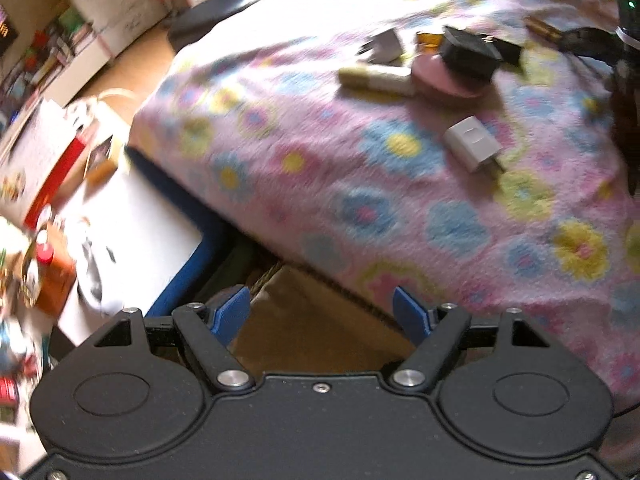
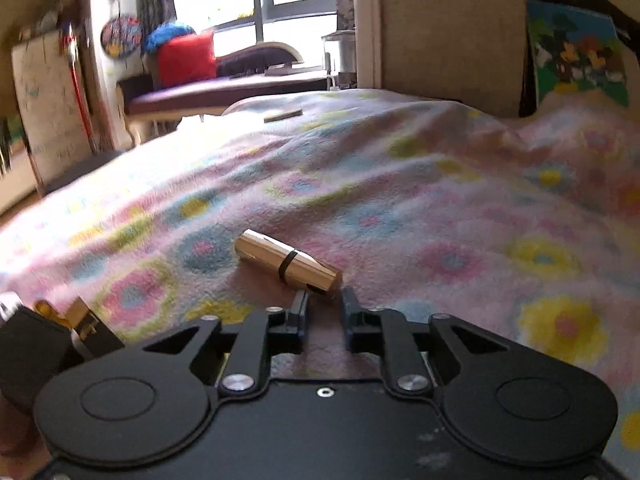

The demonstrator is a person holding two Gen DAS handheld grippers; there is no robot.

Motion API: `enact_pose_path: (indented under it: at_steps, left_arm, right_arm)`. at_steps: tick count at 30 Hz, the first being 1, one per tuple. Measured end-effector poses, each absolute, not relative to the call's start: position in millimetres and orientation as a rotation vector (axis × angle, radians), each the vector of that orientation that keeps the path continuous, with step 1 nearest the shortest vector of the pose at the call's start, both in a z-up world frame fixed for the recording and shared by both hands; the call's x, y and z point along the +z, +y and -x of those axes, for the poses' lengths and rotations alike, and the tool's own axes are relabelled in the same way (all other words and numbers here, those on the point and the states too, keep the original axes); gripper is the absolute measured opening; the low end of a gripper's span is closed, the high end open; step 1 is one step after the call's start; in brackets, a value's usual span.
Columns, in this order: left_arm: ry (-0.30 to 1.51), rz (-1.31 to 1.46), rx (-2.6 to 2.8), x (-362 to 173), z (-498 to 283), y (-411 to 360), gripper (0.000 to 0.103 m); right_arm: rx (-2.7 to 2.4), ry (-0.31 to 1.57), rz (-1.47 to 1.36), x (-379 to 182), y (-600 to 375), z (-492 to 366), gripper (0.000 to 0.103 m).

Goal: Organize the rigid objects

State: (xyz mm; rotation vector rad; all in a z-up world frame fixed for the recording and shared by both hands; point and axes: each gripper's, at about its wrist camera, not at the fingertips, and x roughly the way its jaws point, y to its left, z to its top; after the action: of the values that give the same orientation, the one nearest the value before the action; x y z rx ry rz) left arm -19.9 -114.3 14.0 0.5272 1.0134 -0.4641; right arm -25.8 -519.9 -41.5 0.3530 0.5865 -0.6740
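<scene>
Several small rigid objects lie on a floral blanket point(image 1: 360, 184): a white plug adapter point(image 1: 473, 145), a cream tube point(image 1: 376, 77), a pink oval case point(image 1: 444, 77), a black box point(image 1: 468, 54) and a small white box point(image 1: 383, 46). My left gripper point(image 1: 322, 312) is open and empty, hanging off the bed's edge over brown cardboard. In the right wrist view a gold tube with a black band point(image 2: 287, 261) lies on the blanket. My right gripper point(image 2: 325, 300) is open a little, its tips just at the tube's near end, empty.
A blue-edged box with white lining point(image 1: 160, 240) and cluttered shelves point(image 1: 36, 60) stand left of the bed. A black box with a gold clasp point(image 2: 76, 320) sits at the right gripper's left. A flat stick point(image 2: 283, 115) lies far up the blanket. A bench with a red cushion point(image 2: 186, 60) is by the window.
</scene>
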Motion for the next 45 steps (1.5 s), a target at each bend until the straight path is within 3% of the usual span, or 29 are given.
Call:
enact_pose_path:
  at_steps: [3,14,28,30,33,45]
  left_arm:
    - [1.000,-0.516,-0.528,15,20,-131,0.076]
    - [0.771,-0.731,-0.853,0,12,-210,0.076]
    - [0.751,-0.887,-1.192,-18,-2,-232,0.075]
    - [0.771,-0.886,-1.204,-24,-8,-236,0.067]
    - [0.832,-0.795,-1.228,-28,-19,-238,0.056]
    - [1.003,-0.474,-0.876,-19,-12,-226,0.056]
  right_arm:
    - [-0.655,0.553,-0.382,-41,-523,34,0.051]
    - [-0.614,0.503,-0.429,-43,-528,43,0.063]
    - [-0.597,0.492,-0.440,-43,-528,45,0.068]
    - [-0.596,0.492,-0.438,-43,-528,46,0.069]
    - [-0.595,0.489,-0.440,-43,-528,46,0.069]
    - [-0.624,0.486,-0.438,-42,-526,46,0.069]
